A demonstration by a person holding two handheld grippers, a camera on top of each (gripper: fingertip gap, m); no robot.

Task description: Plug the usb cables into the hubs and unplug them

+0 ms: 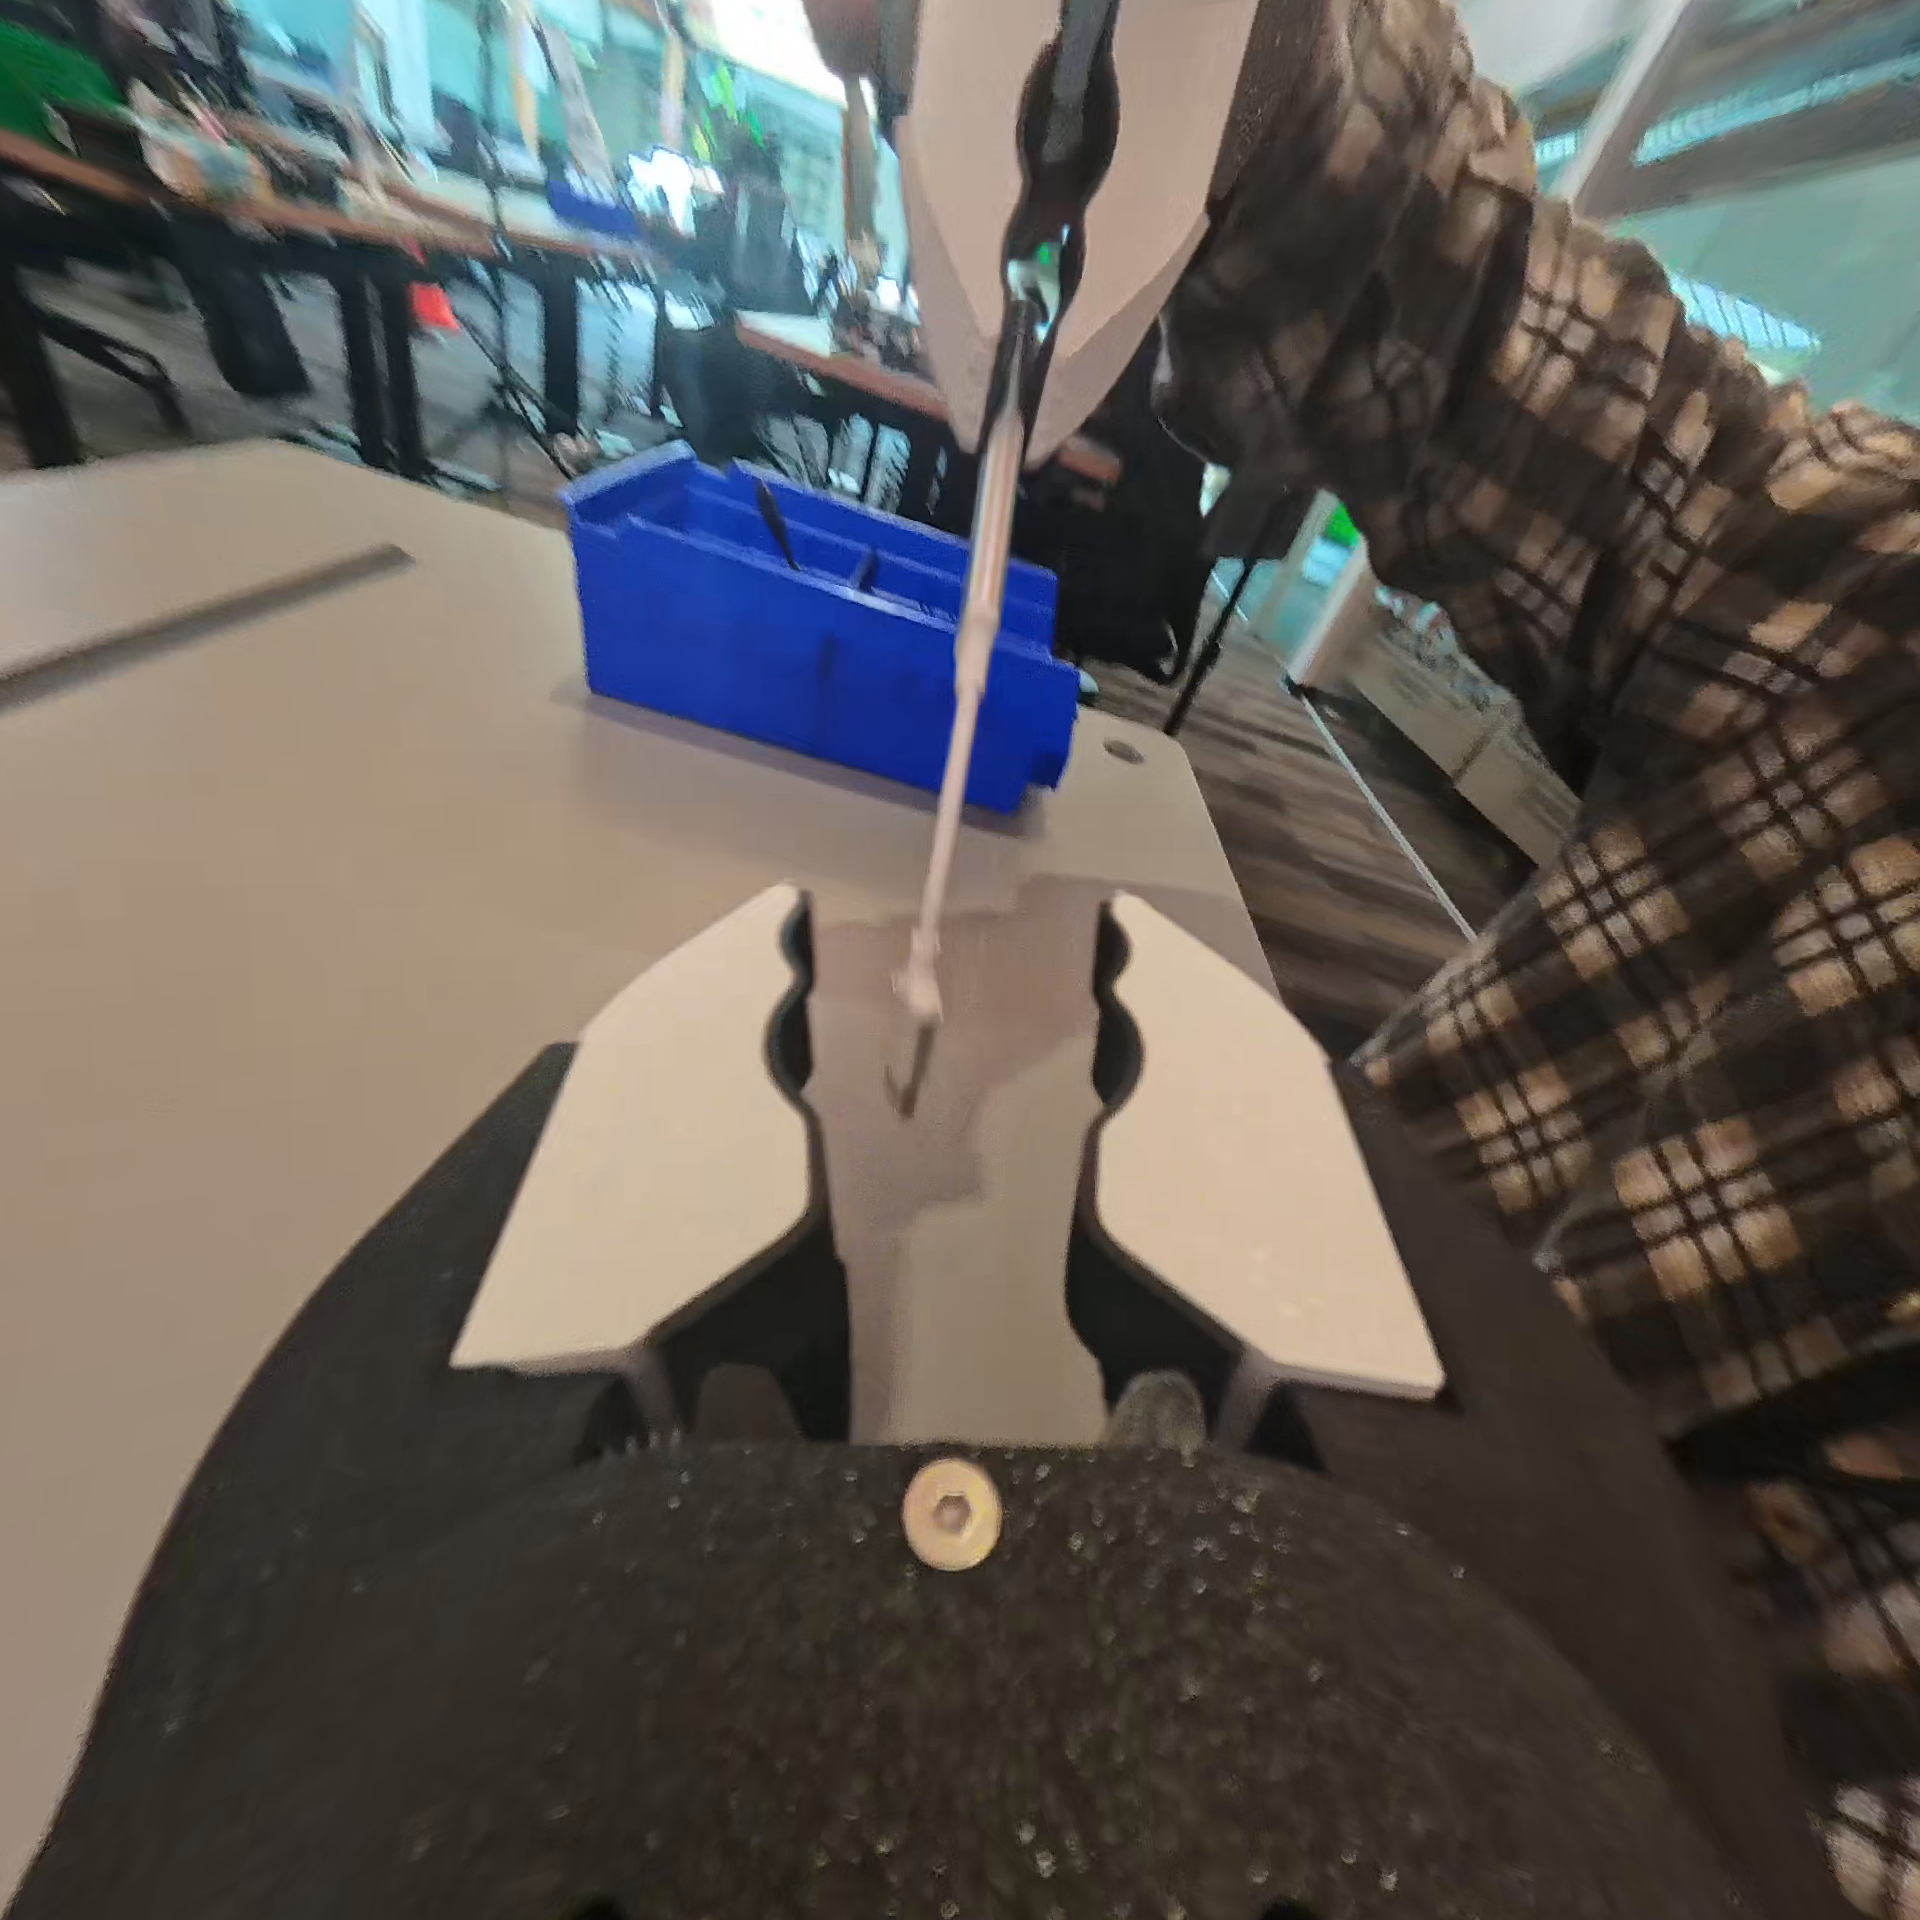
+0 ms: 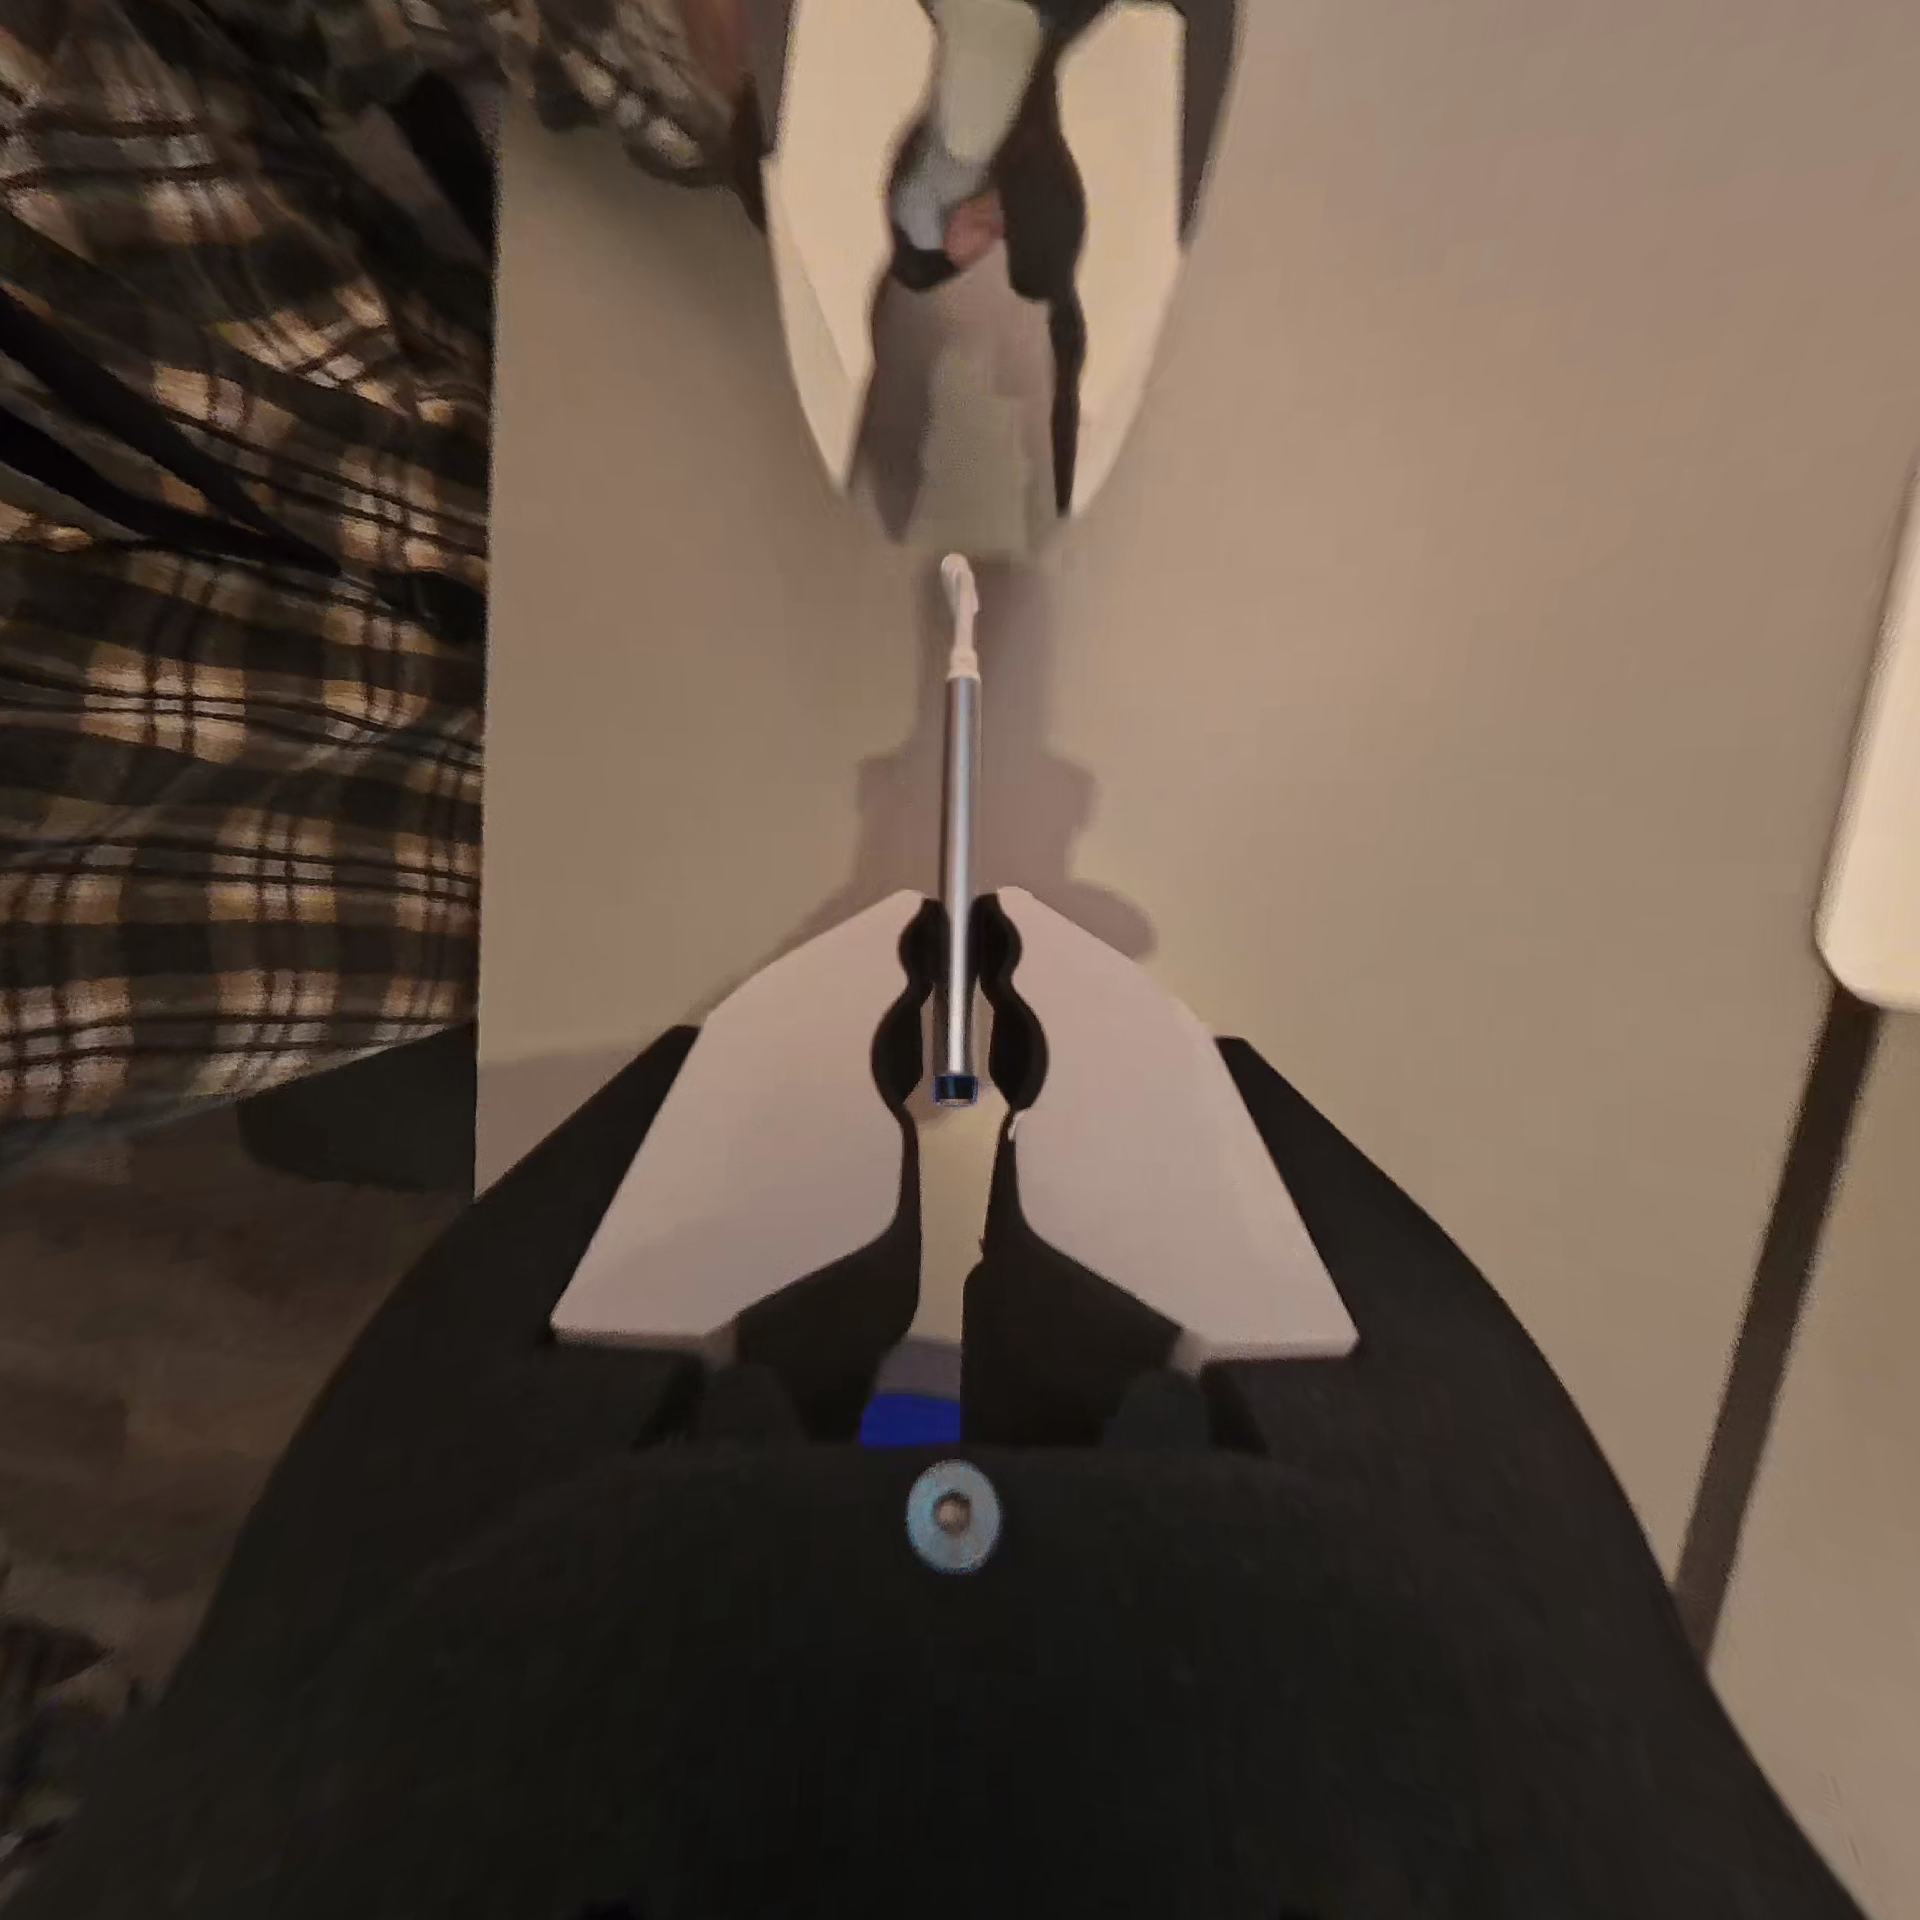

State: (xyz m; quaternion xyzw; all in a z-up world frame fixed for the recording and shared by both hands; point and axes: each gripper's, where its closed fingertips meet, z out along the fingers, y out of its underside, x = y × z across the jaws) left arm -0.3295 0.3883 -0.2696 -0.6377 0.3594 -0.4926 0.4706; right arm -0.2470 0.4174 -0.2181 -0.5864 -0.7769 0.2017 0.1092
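My right gripper (image 2: 958, 904) is shut on a slim silver USB hub (image 2: 956, 790), seen edge-on, with a blue port at its near end. A short white cable (image 2: 958, 603) leaves the hub's far end. In the left wrist view the right gripper (image 1: 997, 436) comes down from above and holds the hub (image 1: 987, 582) nearly upright. The hub's white cable end (image 1: 920, 987) and its dark plug (image 1: 906, 1075) hang between the tips of my left gripper (image 1: 956, 914), touching neither finger. My left gripper is open and empty. It also shows in the right wrist view (image 2: 966, 509), beyond the cable.
A blue plastic bin (image 1: 810, 665) holding dark cables stands at the far edge of the pale table (image 1: 312, 831). A person's plaid sleeve (image 1: 1558, 727) fills the right side. The table edge and floor lie to the right. A white object's edge (image 2: 1870, 883) shows at right. There is about 11 cm between the tips of the two grippers.
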